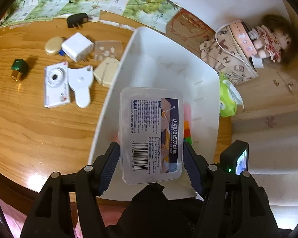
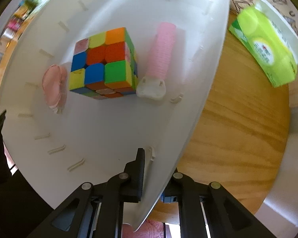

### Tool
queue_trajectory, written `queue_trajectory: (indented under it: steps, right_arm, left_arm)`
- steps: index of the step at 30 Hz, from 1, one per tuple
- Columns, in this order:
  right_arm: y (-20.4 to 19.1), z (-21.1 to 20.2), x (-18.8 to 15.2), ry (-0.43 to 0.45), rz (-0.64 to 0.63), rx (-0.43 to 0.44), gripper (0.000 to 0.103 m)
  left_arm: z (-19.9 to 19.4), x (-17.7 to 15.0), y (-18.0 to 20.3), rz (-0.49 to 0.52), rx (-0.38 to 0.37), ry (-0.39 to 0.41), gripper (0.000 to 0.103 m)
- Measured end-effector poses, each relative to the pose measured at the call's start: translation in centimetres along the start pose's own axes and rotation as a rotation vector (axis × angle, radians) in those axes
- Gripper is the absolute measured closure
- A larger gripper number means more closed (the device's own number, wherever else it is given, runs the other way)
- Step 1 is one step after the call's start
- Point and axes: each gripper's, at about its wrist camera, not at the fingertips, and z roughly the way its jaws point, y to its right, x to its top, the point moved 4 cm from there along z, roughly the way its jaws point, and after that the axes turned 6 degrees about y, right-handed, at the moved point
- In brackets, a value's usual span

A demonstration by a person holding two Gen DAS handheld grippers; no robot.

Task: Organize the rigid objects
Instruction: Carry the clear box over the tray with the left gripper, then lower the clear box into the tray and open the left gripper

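My left gripper [image 1: 151, 154] is shut on a clear plastic box [image 1: 151, 134] with a printed label and holds it above the white bin [image 1: 161, 59]. My right gripper [image 2: 159, 170] is shut on the white bin's wall [image 2: 188, 119], one finger inside and one outside. Inside the bin lie a colourful puzzle cube [image 2: 104, 63], a pink ribbed cylinder with a white base [image 2: 162, 53] and a pink flat round piece [image 2: 54, 85]. The cube's edge shows beside the box in the left wrist view [image 1: 187, 130].
On the wooden table [image 1: 39, 129] left of the bin lie a white camera [image 1: 56, 84], a white flat tool [image 1: 80, 85], a white charger [image 1: 77, 46], a gold oval case [image 1: 53, 45], a green bottle [image 1: 19, 69] and a black plug [image 1: 77, 19]. A green tissue pack [image 2: 266, 49] lies to the bin's right.
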Motion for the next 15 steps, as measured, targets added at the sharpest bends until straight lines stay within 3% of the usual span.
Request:
queue_trajectory:
  steps: [7,15]
  right_arm:
    - [-0.8,0.2,-0.5,0.014,-0.048,0.014,0.089]
    - [-1.7,0.6,-1.8,0.018,-0.082,0.013,0.088]
  left_arm:
    - [1.2,-1.2,2.4,0.038,0.009,-0.012,0.037]
    - [0.0,-0.9,3.8,0.087,-0.002,0.063,0.036]
